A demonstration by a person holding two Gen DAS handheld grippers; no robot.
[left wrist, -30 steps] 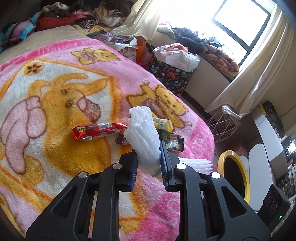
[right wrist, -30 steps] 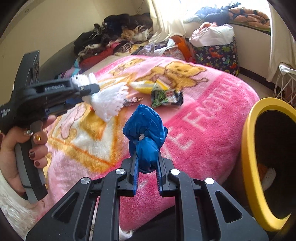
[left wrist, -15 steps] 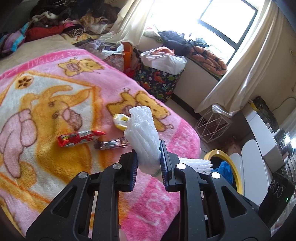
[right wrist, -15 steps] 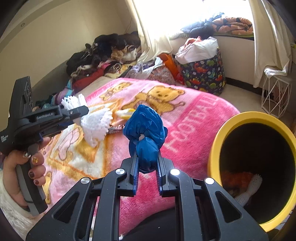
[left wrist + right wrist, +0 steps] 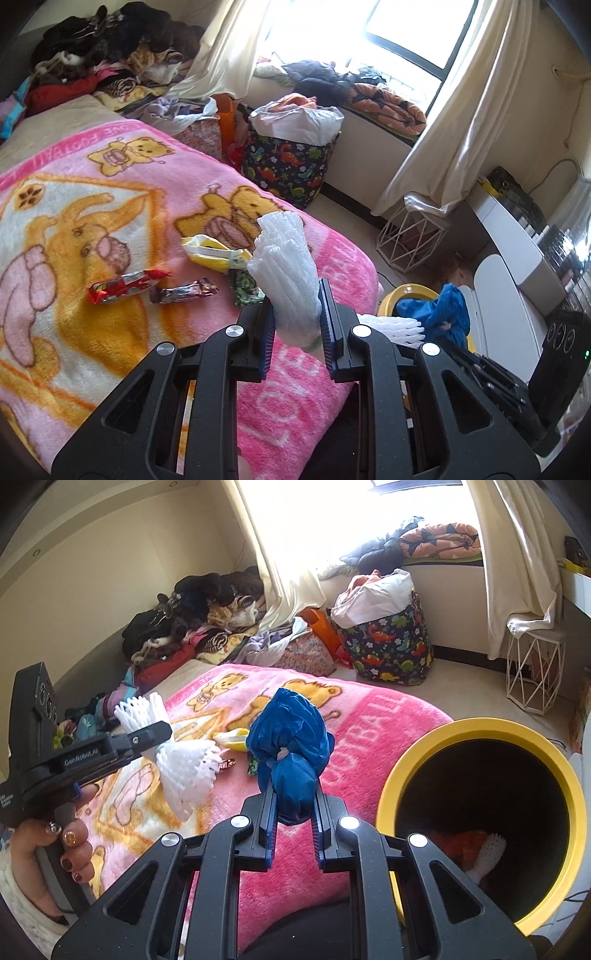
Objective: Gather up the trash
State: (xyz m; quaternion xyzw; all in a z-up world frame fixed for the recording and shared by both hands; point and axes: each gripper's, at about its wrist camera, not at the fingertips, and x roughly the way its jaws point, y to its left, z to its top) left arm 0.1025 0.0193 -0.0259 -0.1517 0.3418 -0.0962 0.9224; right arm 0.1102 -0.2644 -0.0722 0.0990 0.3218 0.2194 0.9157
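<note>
Pinching a white foam net [image 5: 288, 280], the left tool [image 5: 295, 325] has its blue pads closed on the net's lower part; ribbed, soft mesh, flared at both ends, sticking up past the tips. From the right wrist cam the same net [image 5: 184, 771] hangs out of the left tool [image 5: 147, 746], above the bed. Right tool [image 5: 293, 812] is clamped on a blue plastic bag [image 5: 291, 753], crinkly, knotted w/ a white tie at the waist, bulging above & below the knot, held up beside the bin.

Bin [image 5: 443, 738] is round, glossy yellow rim, dark inside; at the bottom sit something orange and another white foam net [image 5: 487, 853].

Still on the bed: red wrapper [image 5: 125, 286], shiny brown wrapper [image 5: 184, 293], yellow-white packet [image 5: 214, 254], green patterned packet [image 5: 243, 288], the last partly behind the net. All lie on a fluffy pink blanket [image 5: 110, 229] w/ bear prints.

Further out: dinosaur-print fabric basket [image 5: 388, 653] w/ a white bag and clothes stuffed in it, white wire basket [image 5: 535, 675] on the floor, heap of clothes [image 5: 199, 616] by the wall.
</note>
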